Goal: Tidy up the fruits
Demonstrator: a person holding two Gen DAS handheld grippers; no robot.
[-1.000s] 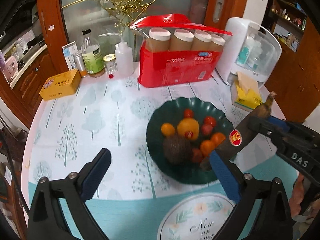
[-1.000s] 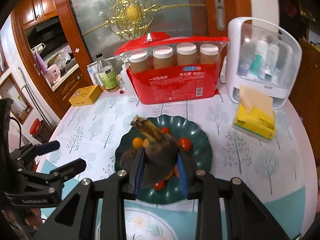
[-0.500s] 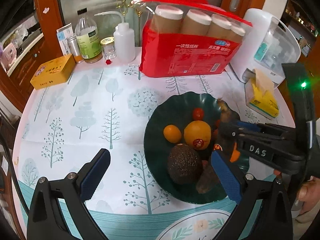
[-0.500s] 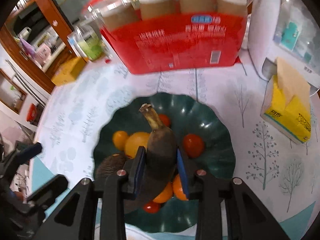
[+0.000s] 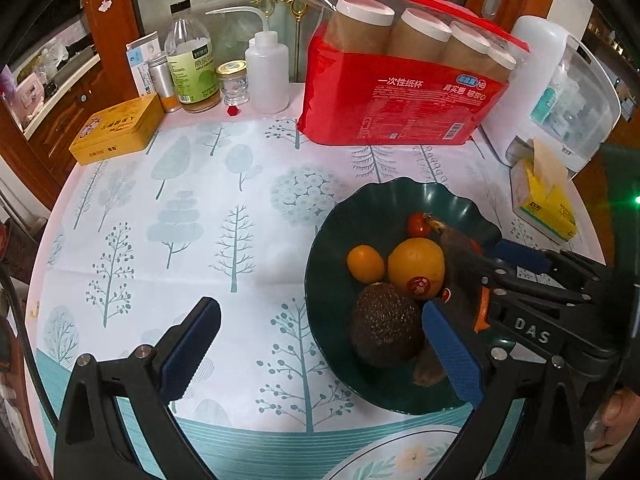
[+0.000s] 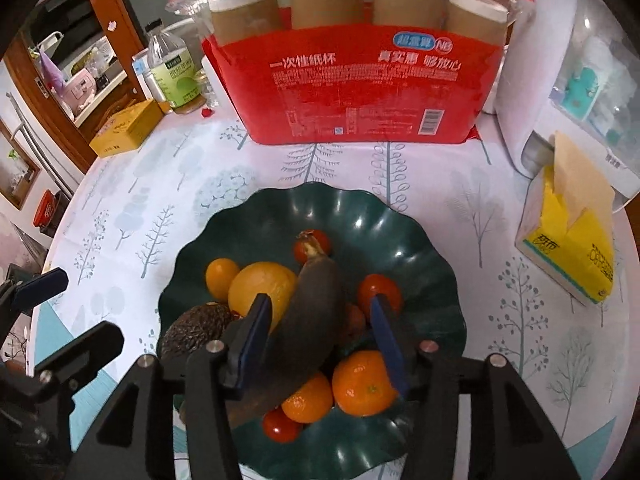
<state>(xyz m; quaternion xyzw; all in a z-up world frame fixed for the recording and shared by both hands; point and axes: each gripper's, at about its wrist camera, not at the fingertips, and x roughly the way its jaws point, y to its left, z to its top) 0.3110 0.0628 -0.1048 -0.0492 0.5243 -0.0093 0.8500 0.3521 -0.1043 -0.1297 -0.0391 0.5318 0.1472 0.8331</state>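
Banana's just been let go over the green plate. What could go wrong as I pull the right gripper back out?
1. The right gripper has just been opening its jaws, yet the dark overripe banana still lies between them; a slanted retreat may drag it.
2. The banana rests on stacked fruit, including the round orange tangerine, so a nudge might roll fruit over the scalloped dark green plate.
3. The left gripper, open, hangs over the plate's near rim and could collide.
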